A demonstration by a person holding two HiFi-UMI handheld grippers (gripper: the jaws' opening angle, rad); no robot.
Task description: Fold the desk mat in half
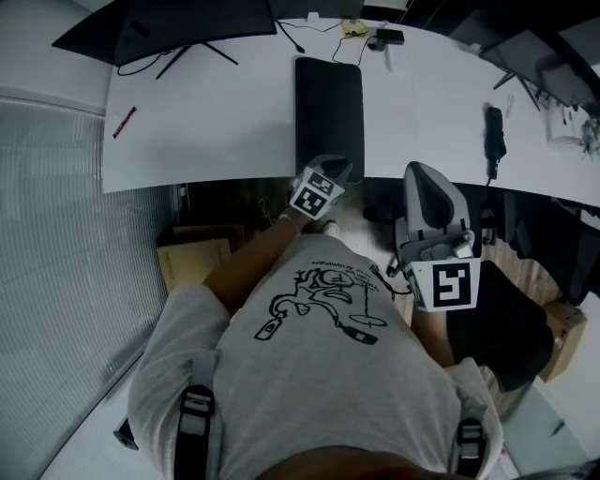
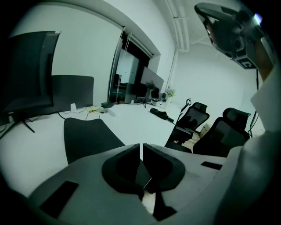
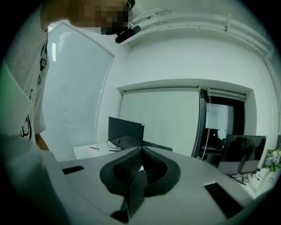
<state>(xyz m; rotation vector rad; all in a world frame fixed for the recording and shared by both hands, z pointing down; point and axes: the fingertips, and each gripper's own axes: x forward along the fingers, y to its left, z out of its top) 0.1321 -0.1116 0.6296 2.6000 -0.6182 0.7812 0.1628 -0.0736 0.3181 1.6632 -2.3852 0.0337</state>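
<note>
The black desk mat (image 1: 328,108) lies flat and unfolded on the white desk (image 1: 216,122), its short near edge at the desk's front edge. In the left gripper view the mat (image 2: 88,136) lies just beyond the jaws, to the left. My left gripper (image 1: 335,170) hovers at the mat's near edge; its jaws stand together with only a sliver between them and nothing in them (image 2: 141,147). My right gripper (image 1: 424,183) is held off the desk to the right, above the floor, pointing away from the mat; its jaws (image 3: 141,151) are shut and empty.
Dark monitors (image 1: 187,23) stand at the desk's back left, with a red pen (image 1: 124,122) on its left part. A black object (image 1: 494,131) lies on the desk's right side, cables and a small device (image 1: 384,37) at the back. Office chairs (image 2: 219,132) stand right of the desk.
</note>
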